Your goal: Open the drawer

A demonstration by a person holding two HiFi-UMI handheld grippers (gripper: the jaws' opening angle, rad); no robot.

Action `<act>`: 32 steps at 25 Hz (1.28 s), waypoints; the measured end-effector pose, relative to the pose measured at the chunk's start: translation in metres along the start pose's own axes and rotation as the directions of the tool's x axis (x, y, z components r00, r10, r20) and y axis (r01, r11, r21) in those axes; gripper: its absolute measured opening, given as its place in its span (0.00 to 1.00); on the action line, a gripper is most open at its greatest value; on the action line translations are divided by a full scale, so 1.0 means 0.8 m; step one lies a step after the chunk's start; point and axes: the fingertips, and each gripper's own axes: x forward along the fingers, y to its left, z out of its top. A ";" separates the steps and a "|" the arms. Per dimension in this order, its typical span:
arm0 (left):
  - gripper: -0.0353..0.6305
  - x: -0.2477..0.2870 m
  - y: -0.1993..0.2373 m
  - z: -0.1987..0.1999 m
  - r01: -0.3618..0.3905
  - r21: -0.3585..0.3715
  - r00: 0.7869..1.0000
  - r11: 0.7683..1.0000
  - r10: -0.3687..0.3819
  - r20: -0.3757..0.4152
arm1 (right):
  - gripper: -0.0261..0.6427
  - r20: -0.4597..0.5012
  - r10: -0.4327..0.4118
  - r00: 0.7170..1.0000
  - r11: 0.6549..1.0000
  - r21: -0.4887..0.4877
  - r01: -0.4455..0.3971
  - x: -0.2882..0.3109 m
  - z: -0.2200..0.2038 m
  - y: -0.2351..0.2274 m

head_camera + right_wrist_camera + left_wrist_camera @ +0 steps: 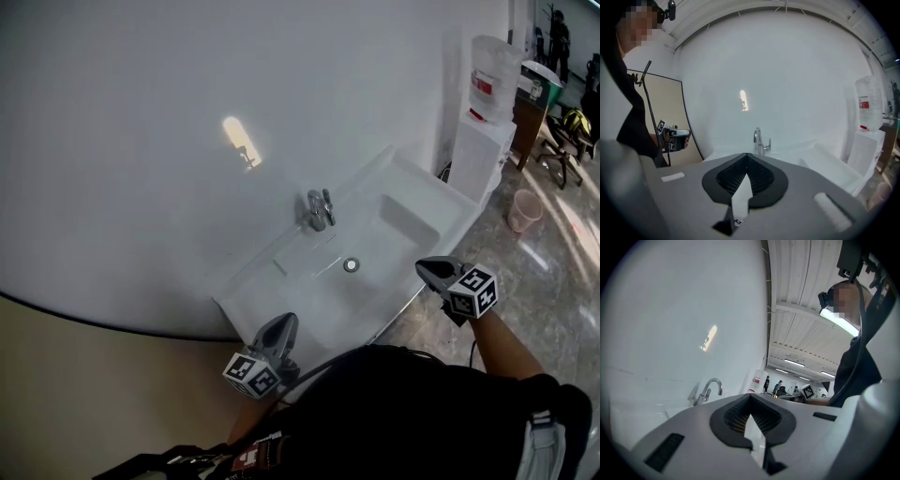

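A white washbasin counter (375,246) with a chrome faucet (320,208) stands against a white wall. No drawer shows in any view; the cabinet front under the counter's near edge is hidden. My left gripper (284,322) hovers at the counter's near left corner, jaws together and empty. My right gripper (424,267) hangs off the counter's near right edge, over the floor, also shut on nothing. In the left gripper view the closed tips (750,397) point past the faucet (708,391). In the right gripper view the closed tips (746,155) aim at the faucet (759,140).
A white water dispenser (487,131) with a bottle on top stands right of the counter. A pink bin (525,211) and an office chair (562,141) stand on the marble floor beyond it. A beige panel (75,394) leans at the left.
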 end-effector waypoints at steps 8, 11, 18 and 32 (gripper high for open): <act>0.04 0.160 -0.060 -0.022 -0.007 0.016 0.999 1.000 0.007 -0.045 | 0.04 0.005 0.030 1.000 0.999 -0.014 -0.030 -0.047 -0.006 -0.145; 0.04 0.208 -0.075 -0.040 -0.001 0.012 0.996 1.000 0.002 -0.084 | 0.04 0.017 0.029 0.999 1.000 -0.009 -0.029 -0.056 -0.008 -0.189; 0.04 0.279 -0.089 -0.082 0.055 -0.006 0.982 0.998 -0.056 -0.182 | 0.04 -0.007 -0.016 1.000 0.998 0.063 0.016 -0.059 -0.043 -0.259; 0.04 0.331 -0.045 -0.133 0.389 -0.195 0.873 0.900 -0.428 -0.235 | 0.04 -0.133 -0.268 0.954 0.925 0.243 0.293 -0.035 -0.090 -0.264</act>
